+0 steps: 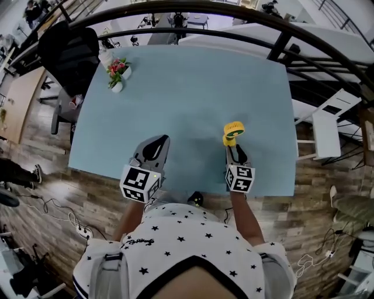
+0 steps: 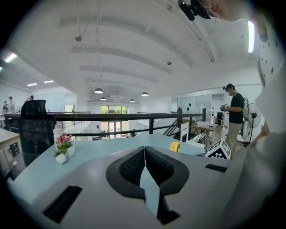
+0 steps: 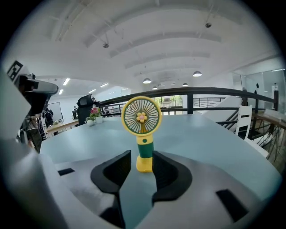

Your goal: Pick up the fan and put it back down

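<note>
A small yellow fan (image 1: 232, 132) with a green stem stands upright on the light blue table (image 1: 193, 87), near its front right. In the right gripper view the fan (image 3: 142, 129) has its base between the tips of my right gripper (image 3: 142, 161). The jaws stand apart, with a gap showing on the left side of the stem. In the head view my right gripper (image 1: 235, 147) sits just behind the fan. My left gripper (image 1: 159, 142) hovers over the table's front left, its pads (image 2: 134, 165) meeting at the tips with nothing between them. The fan (image 2: 174, 146) lies off to its right.
Two small white pots of pink flowers (image 1: 118, 73) stand at the table's far left corner. A black chair (image 1: 70, 52) is behind that corner and a dark railing (image 1: 234, 11) curves round the back. A white chair (image 1: 324, 128) stands right of the table. A person (image 2: 233, 116) stands in the distance.
</note>
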The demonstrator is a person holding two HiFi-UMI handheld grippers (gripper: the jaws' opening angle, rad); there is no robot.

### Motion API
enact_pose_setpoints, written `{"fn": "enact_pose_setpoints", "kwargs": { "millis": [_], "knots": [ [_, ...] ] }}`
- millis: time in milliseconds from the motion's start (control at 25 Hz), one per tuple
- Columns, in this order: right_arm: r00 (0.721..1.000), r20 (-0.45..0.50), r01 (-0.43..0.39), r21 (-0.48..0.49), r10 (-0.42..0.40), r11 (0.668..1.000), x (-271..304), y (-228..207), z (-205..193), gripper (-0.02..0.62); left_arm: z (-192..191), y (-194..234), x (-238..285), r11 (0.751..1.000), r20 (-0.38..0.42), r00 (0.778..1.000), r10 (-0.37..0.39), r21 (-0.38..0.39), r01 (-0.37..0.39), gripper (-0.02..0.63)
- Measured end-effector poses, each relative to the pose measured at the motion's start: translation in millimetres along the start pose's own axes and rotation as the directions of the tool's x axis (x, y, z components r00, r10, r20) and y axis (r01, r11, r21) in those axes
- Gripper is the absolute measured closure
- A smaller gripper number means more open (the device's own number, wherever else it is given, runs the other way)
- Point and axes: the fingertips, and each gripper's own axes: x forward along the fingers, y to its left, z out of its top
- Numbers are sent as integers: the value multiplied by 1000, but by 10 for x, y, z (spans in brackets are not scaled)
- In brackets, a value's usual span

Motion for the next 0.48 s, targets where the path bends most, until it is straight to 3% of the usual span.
{"fn": "enact_pose_setpoints", "kwargs": {
  "millis": [280, 480],
  "knots": [
    [997, 80, -2, 45, -1, 999, -420, -27, 126, 592, -23, -259, -5, 998, 11, 997, -70, 0, 70, 577],
    [990, 142, -30, 82, 18, 996, -745, -20, 281, 597, -43, -490, 32, 992, 9, 992, -122, 4, 122, 577]
  ]
}}
